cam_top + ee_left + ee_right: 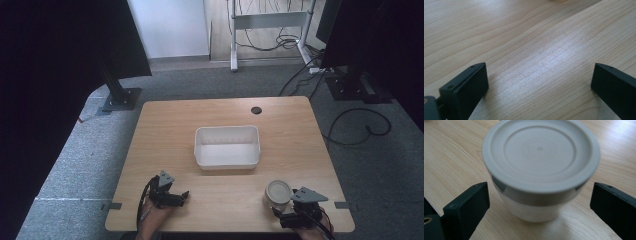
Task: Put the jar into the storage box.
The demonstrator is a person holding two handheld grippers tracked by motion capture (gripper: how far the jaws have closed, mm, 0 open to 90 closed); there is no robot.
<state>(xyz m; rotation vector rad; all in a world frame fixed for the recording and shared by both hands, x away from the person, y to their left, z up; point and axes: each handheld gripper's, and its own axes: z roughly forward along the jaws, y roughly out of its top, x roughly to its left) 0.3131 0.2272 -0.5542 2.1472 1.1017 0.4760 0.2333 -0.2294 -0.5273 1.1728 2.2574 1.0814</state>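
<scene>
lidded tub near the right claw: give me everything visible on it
The tub is a small round container, off-white, plastic by the look of it, with a grey-beige lid pressed on; the lid has concentric moulded rings and a short skirt notched at two spots. The body tapers slightly downward. It stands upright on the wooden table near the front right edge, in front of the white bin and apart from it. The right claw is open, its jaws either side of the tub without touching it.
</scene>
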